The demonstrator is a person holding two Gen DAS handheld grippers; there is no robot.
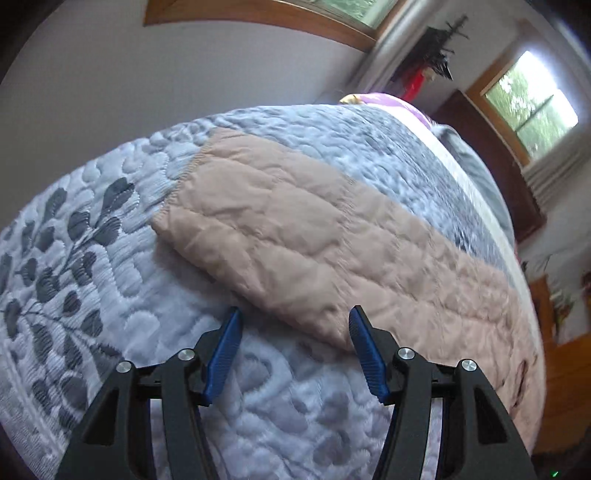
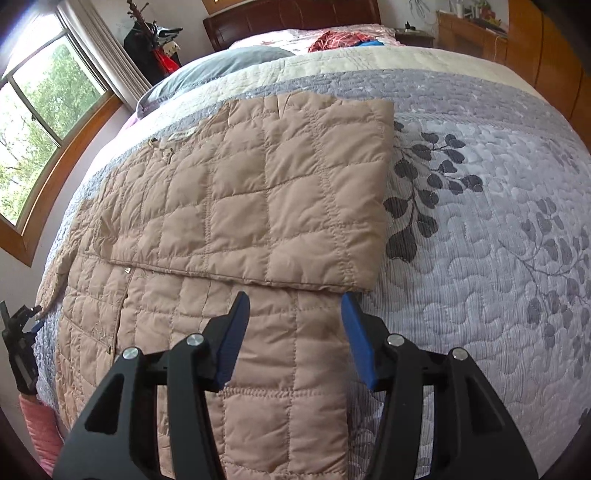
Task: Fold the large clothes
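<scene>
The tan quilted jacket (image 2: pixel 258 206) lies flat on the bed (image 2: pixel 480 258), one panel folded over toward twelve o'clock to narrow it. Both the left hand-held gripper (image 1: pixel 293 328) and right hand-held gripper (image 2: pixel 295 314) hover jaws apart, holding nothing, apparently between folds.

The quilted jacket (image 2: pixel 258 192) is made of tan cloth with a faint sheen, stitched into puffy squares and creased between the seams. The bedspread (image 2: pixel 480 229) is seen as a matt, pale lilac quilted fabric, its surface ribbed by dense stitching and printed with dark grey leaves. The left gripper (image 1: pixel 293 325) and the right gripper (image 2: pixel 293 306) are built of matt black plastic, fixed with bright, polished metal bolts; their fingers (image 2: pixel 232 343) are faced with ridged blue plastic pads. The headboard (image 2: pixel 288 14) is made of glossy dark wood, and the window frame (image 2: pixel 70 147) of lighter varnished wood.
</scene>
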